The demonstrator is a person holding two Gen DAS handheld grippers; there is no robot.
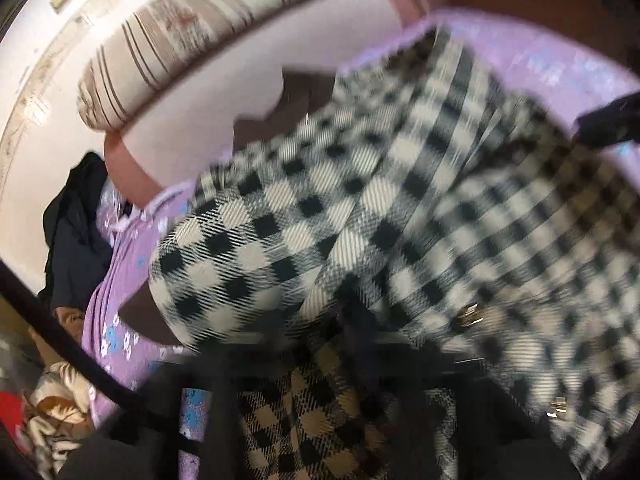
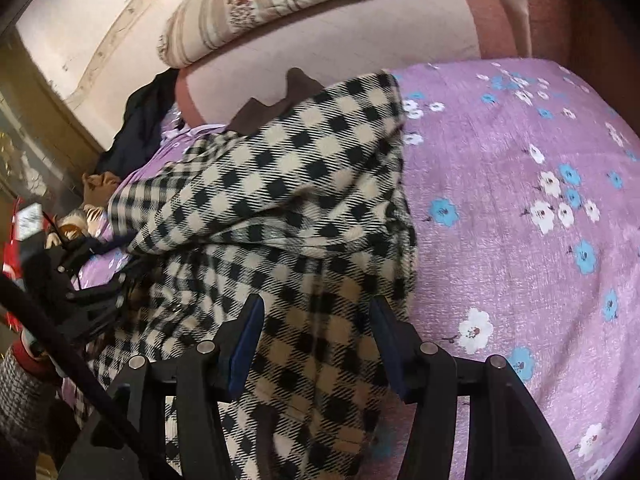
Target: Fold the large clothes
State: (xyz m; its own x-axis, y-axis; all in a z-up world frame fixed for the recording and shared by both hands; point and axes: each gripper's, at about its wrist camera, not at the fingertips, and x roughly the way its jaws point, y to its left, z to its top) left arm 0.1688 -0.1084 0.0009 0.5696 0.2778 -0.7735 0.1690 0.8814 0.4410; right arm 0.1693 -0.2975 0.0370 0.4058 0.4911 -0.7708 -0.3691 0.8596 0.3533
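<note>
The black-and-cream checked woollen coat (image 2: 288, 184) lies across the purple bedsheet printed with blue and white flowers (image 2: 520, 184), its dark brown collar (image 2: 280, 100) pointing toward the pink padded headboard (image 2: 340, 52). On the side of the coat away from the bare sheet, a dark garment (image 2: 136, 128) is heaped at the bed's edge.

The right gripper (image 2: 316, 332) hangs over the coat's near end with its 2 blue-padded fingers (image 2: 248, 332) spread wide, checked cloth running between them but not pinched.

In the left wrist view the coat (image 1: 280, 240) fills the blurred frame, with a flap seemingly lifted close to the lens. The left gripper's own fingers are lost in dark shadow at the bottom, so I cannot tell whether it is clamped or open; in the right view the left gripper (image 2: 92, 292) sits against the coat's far edge.

Risks, as I judge them: the thick cloth could bunch instead of creasing cleanly. If only 1 layer is caught, the flap may slide back. The coat's metal fastenings (image 1: 468, 316) might snag a pad.
</note>
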